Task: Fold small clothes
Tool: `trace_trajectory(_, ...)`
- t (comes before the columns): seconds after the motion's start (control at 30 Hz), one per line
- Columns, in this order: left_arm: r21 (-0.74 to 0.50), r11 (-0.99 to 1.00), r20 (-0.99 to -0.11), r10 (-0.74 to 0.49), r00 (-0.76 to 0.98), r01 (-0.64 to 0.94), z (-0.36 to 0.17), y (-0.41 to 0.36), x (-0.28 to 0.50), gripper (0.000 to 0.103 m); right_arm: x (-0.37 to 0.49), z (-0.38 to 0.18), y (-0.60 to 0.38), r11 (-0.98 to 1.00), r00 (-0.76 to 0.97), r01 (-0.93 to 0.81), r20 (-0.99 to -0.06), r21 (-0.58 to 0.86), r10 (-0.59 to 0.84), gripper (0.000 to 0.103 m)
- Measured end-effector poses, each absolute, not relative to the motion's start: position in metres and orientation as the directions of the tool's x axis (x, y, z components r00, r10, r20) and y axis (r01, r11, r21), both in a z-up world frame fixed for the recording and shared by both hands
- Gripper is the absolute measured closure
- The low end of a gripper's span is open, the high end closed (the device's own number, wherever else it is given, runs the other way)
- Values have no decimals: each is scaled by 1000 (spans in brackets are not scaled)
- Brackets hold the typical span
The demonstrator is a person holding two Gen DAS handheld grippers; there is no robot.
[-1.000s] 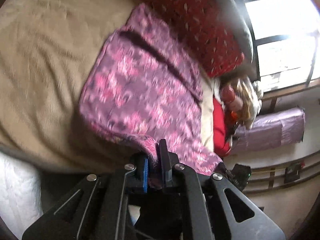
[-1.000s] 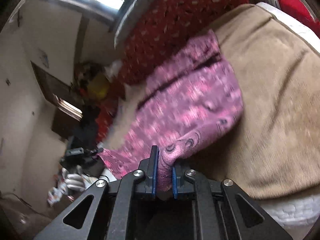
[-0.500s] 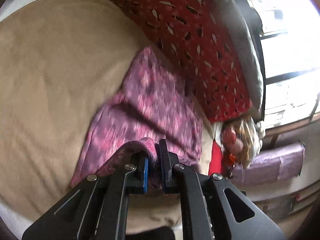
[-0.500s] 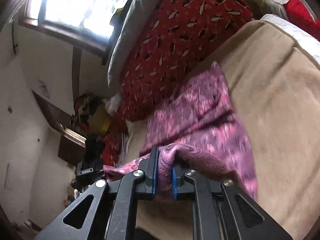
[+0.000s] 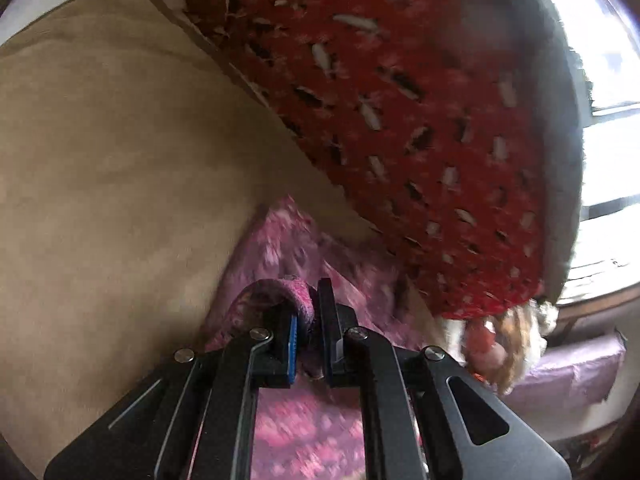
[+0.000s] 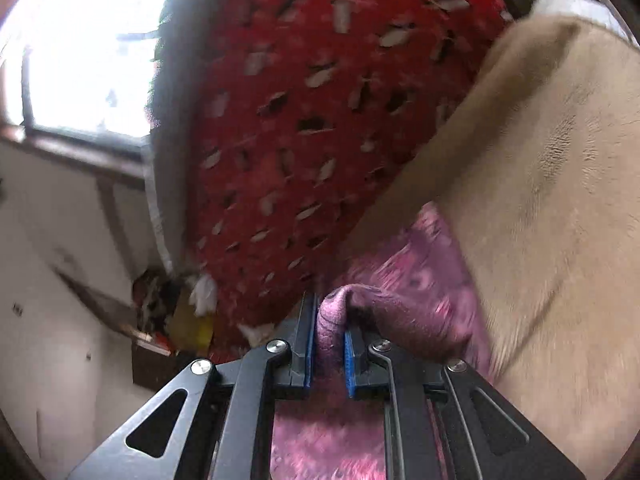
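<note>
A pink and purple patterned garment [image 5: 280, 236] lies on a tan bed cover [image 5: 120, 168], folded over on itself. My left gripper [image 5: 309, 316] is shut on one near corner of the garment and holds it above the far part. My right gripper [image 6: 329, 320] is shut on the other corner of the garment [image 6: 412, 280], also over the far part. Both gripped corners are close to the red patterned cushion. The garment's far edge is mostly hidden under the lifted fold.
A red cushion with white and black marks [image 5: 400, 120] leans at the head of the bed, also in the right wrist view [image 6: 300, 120]. A bright window [image 6: 80, 40] is behind it. Clutter [image 5: 500, 344] lies beside the bed. The tan cover [image 6: 540, 200] stretches to the right.
Both grippers have carried the garment's near edge forward over the rest of it, toward the red cushion. The garment now looks folded roughly in half.
</note>
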State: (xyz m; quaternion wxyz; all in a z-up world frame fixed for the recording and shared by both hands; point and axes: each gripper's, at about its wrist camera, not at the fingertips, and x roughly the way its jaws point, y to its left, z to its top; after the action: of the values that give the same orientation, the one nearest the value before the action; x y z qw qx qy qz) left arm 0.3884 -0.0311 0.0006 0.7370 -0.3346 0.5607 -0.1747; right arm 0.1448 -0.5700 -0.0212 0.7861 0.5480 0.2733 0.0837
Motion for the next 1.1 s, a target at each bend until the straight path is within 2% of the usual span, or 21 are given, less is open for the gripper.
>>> trace_trajectory(0.1,-622,770,-774,-577,260,-143,-20,-46,412,97,167,-43,-577,353,805,259,-403,899,435,87)
trace_trajectory(0.2,-630,759,-773,-592,227,-166,-28,-50,423,96,181,-53,-585,299,792,309,-418,903,445,82)
trace_trajectory(0.23,-649,740,-758,-613,221,-175,-29,-49,424,96,182,-52,-588,274,801,301,-399,913,446,74)
trace_trajectory(0.27,-677,712,-735,-640,222,-189,-28,-45,424,96,182,-50,-592,258,811,299,-387,919,439,70)
trace_trajectory(0.33,-737,647,-676,-700,230,-196,-23,-33,421,95,174,-43,-601,236,844,293,-366,927,392,52)
trace_trajectory(0.4,-783,597,-622,-746,236,-176,-18,-24,416,88,159,-32,-613,242,874,276,-348,930,340,47)
trace_trajectory(0.47,-785,603,-618,-741,263,-143,-9,-12,410,59,150,-24,-617,308,864,299,-393,903,315,43)
trace_trajectory(0.53,-764,629,-638,-702,316,-144,-2,2,403,44,150,-22,-615,386,828,345,-471,855,303,43)
trace_trajectory(0.63,-744,654,-661,-688,299,-141,-7,9,396,42,156,-20,-599,547,749,391,-601,741,279,43)
trace_trajectory(0.77,-642,764,-761,-623,180,-67,-26,-22,390,42,170,-25,-579,657,696,390,-673,645,248,43)
trace_trajectory(0.83,-587,810,-801,-577,159,-20,-30,-41,385,45,180,-29,-568,711,669,390,-711,586,219,44)
trace_trajectory(0.87,-553,833,-817,-547,181,18,-27,-50,382,65,185,-29,-562,732,663,378,-718,566,213,51)
trace_trajectory(0.9,-519,853,-828,-519,212,62,-20,-58,381,80,189,-25,-556,754,672,341,-707,561,222,81)
trace_trajectory(0.93,-505,858,-829,-511,227,88,-16,-64,381,103,191,-19,-552,774,682,312,-697,551,221,97)
trace_trajectory(1.0,-489,869,-830,-491,265,76,-12,-69,387,103,189,-2,-551,786,737,264,-642,559,210,98)
trace_trajectory(1.1,-379,924,-865,-372,336,46,-15,-69,398,103,175,10,-571,752,816,263,-556,605,161,98)
